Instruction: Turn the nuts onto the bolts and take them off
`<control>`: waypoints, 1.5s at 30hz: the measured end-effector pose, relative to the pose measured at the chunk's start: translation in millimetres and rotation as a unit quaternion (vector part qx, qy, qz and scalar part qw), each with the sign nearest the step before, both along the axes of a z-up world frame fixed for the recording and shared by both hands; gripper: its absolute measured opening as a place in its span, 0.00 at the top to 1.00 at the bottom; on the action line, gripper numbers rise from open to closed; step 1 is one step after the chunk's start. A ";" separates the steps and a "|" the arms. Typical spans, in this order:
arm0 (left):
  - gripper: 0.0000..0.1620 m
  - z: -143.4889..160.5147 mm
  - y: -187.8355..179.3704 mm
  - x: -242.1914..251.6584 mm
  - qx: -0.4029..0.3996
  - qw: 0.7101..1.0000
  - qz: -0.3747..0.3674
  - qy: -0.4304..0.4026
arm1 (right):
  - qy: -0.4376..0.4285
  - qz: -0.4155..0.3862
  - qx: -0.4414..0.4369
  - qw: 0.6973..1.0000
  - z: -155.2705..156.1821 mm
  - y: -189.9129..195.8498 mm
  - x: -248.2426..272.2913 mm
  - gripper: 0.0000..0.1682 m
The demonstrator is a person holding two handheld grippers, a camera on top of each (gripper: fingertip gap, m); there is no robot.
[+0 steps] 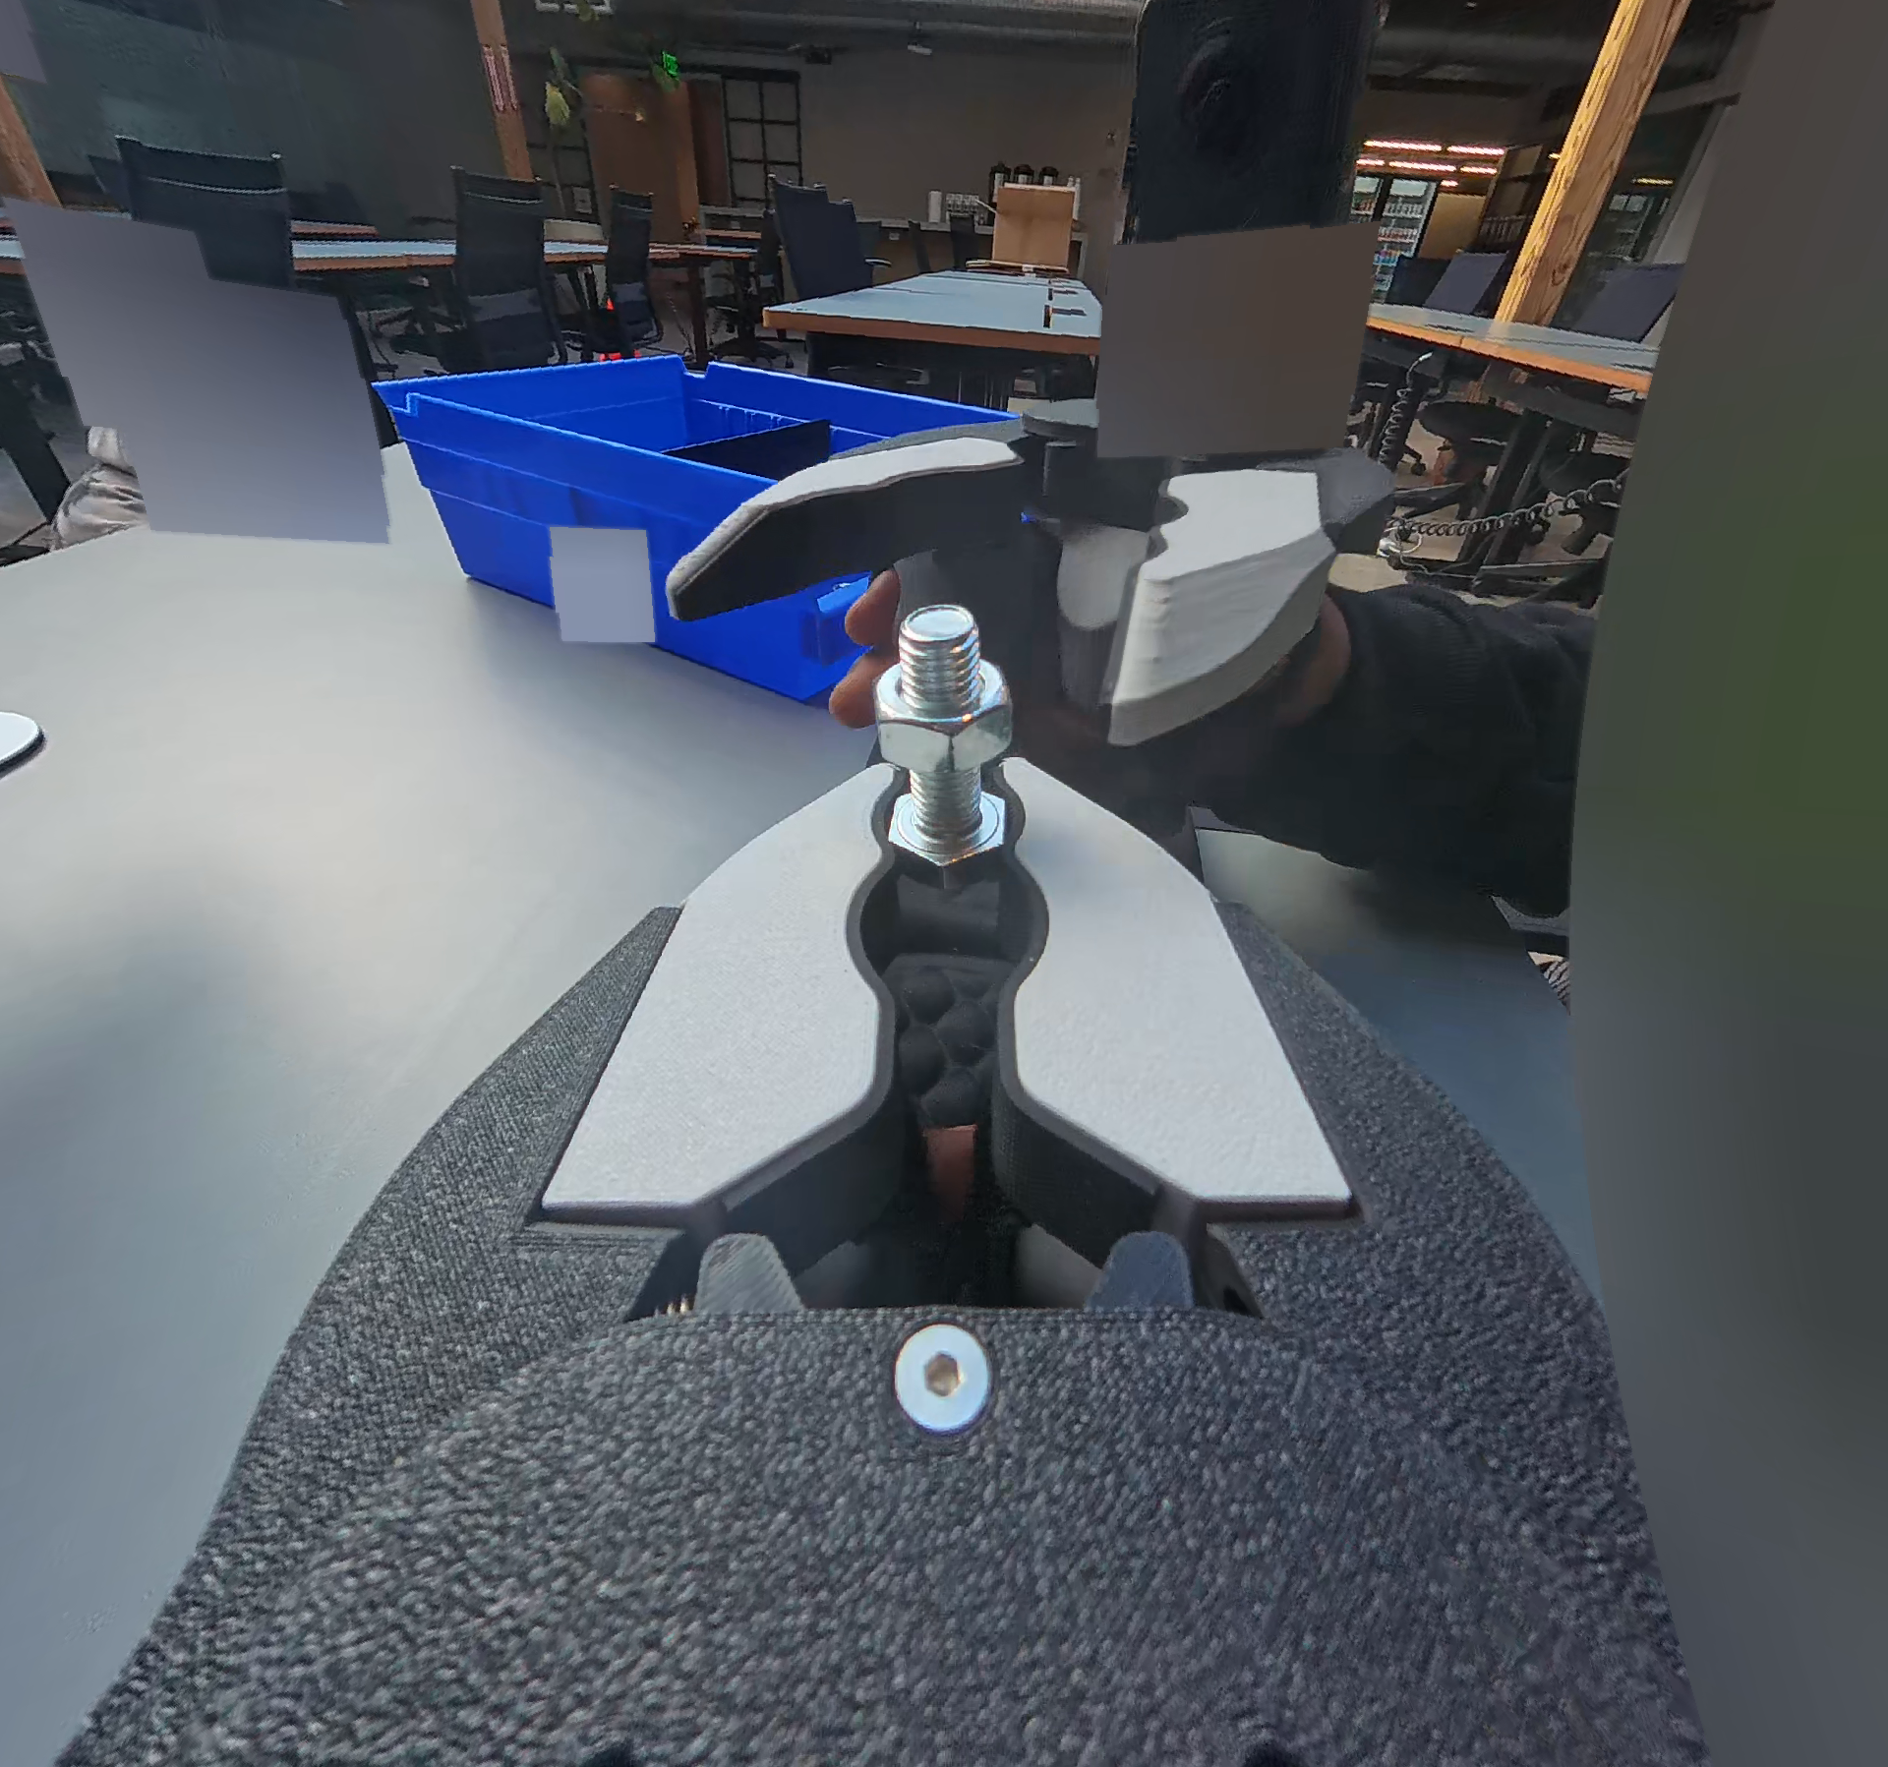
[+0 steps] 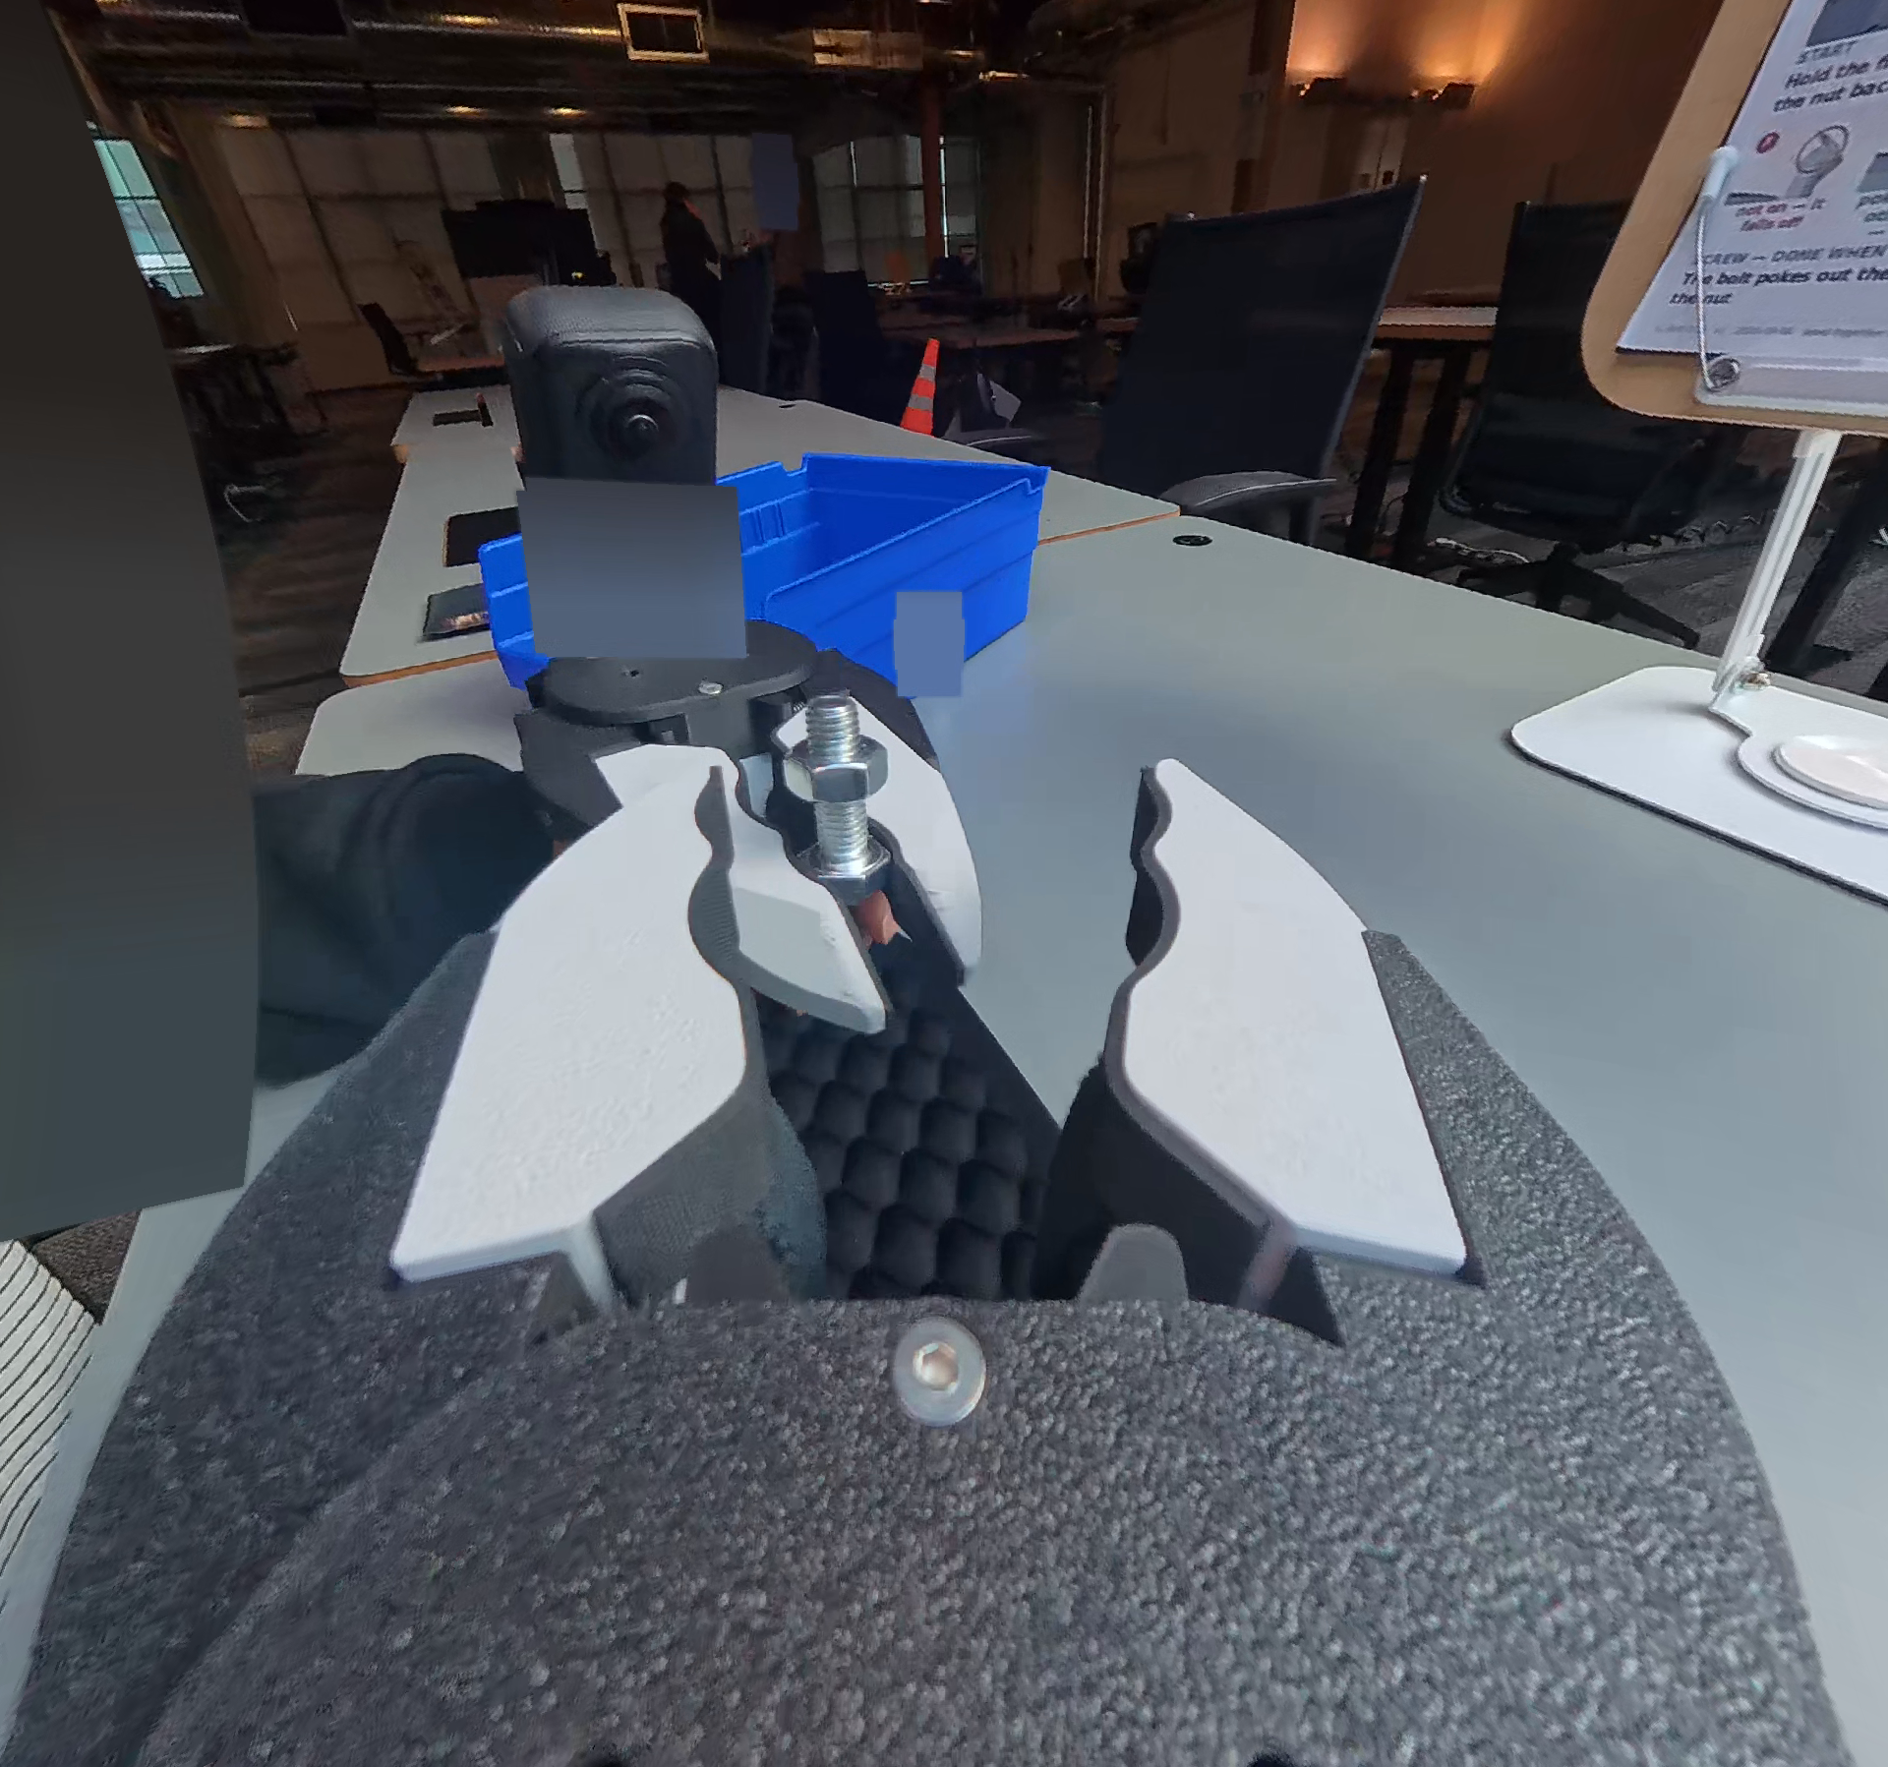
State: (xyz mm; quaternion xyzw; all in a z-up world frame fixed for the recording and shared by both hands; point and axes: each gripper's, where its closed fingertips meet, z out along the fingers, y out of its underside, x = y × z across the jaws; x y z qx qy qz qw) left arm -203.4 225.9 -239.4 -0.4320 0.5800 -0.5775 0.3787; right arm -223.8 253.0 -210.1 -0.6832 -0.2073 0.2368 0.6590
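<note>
Left gripper [image 1: 945, 804]: filling the lower centre of the left wrist view, its jaws are clamping together on the hexagonal head of the bolt [image 1: 942, 696], which is standing upright with its threaded end pointing up.
Nut [image 1: 945, 735]: it is sitting roughly halfway down the thread, at the centre of the frame, with bare thread showing above it and a shorter stretch below it down to the head.
Right gripper [image 2: 935, 885]: in the right wrist view its white jaws are standing well apart across the middle of the frame, holding nothing; the bolt and nut are showing just left of centre, nearer the left jaw than the right, and nothing of this gripper is touching the nut.
Progress: judging by the thread poking out above the nut, the screwing-on looks done or close to it, and the unscrewing looks to be what is left; which way the nut is travelling cannot be told from here.
Next: the open jaws are needing to close on the nut's flats for another turn.
Tabletop [image 1: 307, 850]: grey and bare around the work.
Blue bin [image 1: 613, 472]: resting farther back, upper centre; I cannot tell whether more bolts are waiting inside.
White stand [image 2: 1686, 747]: at the right edge of the right wrist view, carrying an instruction sheet.
</note>
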 end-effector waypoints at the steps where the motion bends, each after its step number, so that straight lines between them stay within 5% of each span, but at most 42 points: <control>1: 0.91 -0.1 -0.1 0.1 0.001 1.000 0.000 0.000 | -0.006 0.001 0.001 1.000 -0.7 2.3 -4.1 0.53; 20: 0.91 -1.2 -0.9 0.4 0.005 1.000 -0.001 0.003 | -0.024 -0.038 0.007 0.999 0.6 5.0 16.0 0.54; 27: 0.91 -0.9 -1.2 0.0 0.005 1.000 -0.002 0.002 | -0.021 -0.059 0.029 0.998 4.9 -6.5 39.1 0.79; 36: 0.91 -1.1 -1.2 0.2 0.006 1.000 0.000 0.002 | -0.016 -0.004 0.032 0.999 7.2 -1.1 -2.6 0.62; 45: 0.92 -1.5 -2.3 0.1 0.008 1.000 -0.002 0.004 | -0.039 -0.017 0.015 0.999 -1.9 13.4 -9.1 0.63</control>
